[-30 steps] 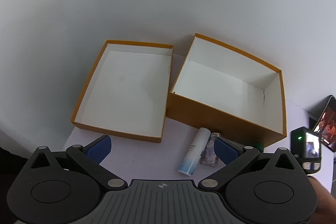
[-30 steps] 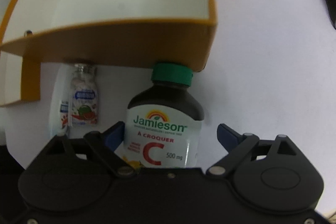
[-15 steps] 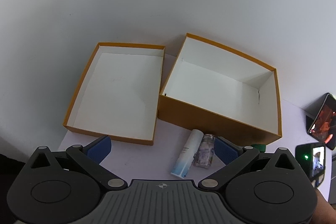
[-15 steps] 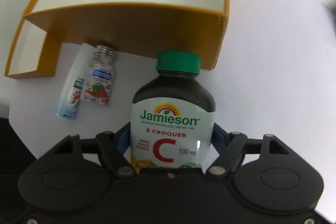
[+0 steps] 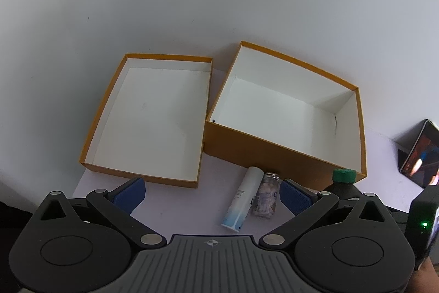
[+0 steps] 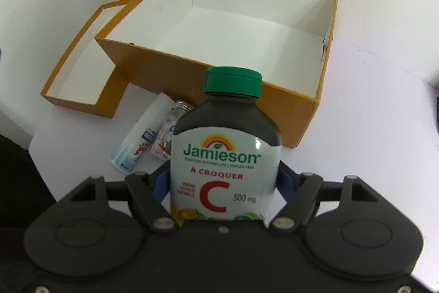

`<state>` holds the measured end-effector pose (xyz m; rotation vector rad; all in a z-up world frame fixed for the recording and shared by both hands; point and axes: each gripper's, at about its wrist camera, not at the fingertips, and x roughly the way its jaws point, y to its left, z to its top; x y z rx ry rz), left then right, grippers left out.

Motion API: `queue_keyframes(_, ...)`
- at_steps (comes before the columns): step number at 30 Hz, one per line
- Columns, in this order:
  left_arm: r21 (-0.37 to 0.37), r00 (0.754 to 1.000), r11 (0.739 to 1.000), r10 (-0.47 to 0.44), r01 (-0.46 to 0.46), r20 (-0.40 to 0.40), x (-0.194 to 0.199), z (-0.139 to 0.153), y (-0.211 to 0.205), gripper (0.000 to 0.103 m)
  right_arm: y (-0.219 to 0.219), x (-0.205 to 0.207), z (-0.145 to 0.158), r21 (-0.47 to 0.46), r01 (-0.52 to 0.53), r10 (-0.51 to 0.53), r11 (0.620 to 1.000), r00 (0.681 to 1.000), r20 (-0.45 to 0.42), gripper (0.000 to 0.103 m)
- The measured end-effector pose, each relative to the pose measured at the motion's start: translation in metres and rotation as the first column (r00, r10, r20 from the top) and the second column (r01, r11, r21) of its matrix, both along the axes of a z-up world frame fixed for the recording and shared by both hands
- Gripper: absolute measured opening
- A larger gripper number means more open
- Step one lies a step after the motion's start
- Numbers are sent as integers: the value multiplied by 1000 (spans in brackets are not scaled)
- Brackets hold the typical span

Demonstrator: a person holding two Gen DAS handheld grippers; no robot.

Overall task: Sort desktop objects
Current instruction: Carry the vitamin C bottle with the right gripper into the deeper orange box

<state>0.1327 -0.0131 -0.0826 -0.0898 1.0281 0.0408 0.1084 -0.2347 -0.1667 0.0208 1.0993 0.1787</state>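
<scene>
My right gripper (image 6: 223, 183) is shut on a dark Jamieson vitamin C bottle (image 6: 227, 144) with a green cap, held above the table in front of the deep orange box (image 6: 216, 73). The bottle's cap also shows in the left wrist view (image 5: 344, 177). A white tube (image 5: 242, 199) and a small clear candy bottle (image 5: 267, 194) lie side by side on the table before the box (image 5: 274, 153). My left gripper (image 5: 211, 194) is open and empty, above the table's near edge, with the tube and candy bottle between its fingers in view.
A shallow orange box lid (image 5: 145, 175) lies left of the deep box, white inside. A tilted phone with a lit screen (image 5: 419, 153) stands at the far right. The table's left edge (image 5: 78, 183) drops off near the lid.
My right gripper closed on the vitamin bottle and lifted it; the box interior now shows from above. The left gripper rose and pulled back slightly, still open.
</scene>
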Motion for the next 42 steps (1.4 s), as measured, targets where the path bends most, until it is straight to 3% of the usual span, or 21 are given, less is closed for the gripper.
queue_keyframes(3, -1, 1000, 1000, 5, -5, 2, -1, 1, 2, 103, 5, -2, 2, 14, -20, 20, 1000, 1000, 15, 74)
queue_keyframes(10, -5, 1000, 1000, 17, -17, 8, -2, 2, 6, 103, 15, 1, 51, 55, -66, 58, 996, 990, 127, 73)
queue_keyframes(15, -10, 1000, 1000, 28, -28, 14, -3, 3, 9, 103, 7, 18, 100, 119, -53, 26, 992, 976, 214, 74)
queue_keyframes(19, -15, 999, 999, 34, -34, 18, -4, 4, 11, 103, -1, 51, 114, 137, -6, -23, 990, 977, 211, 73)
queue_keyframes(26, -20, 998, 998, 58, -57, 29, -7, 8, 21, 103, -20, 128, 86, 151, 156, -164, 976, 986, 38, 73)
queue_keyframes(33, -14, 994, 994, 107, -107, 16, -9, 12, 42, 103, -22, 191, 28, 70, 256, -245, 964, 960, -135, 73)
queue_keyframes(42, 2, 995, 995, 102, -102, -7, -7, 9, 50, 103, -24, 204, 14, -139, 144, -162, 980, 979, -125, 73)
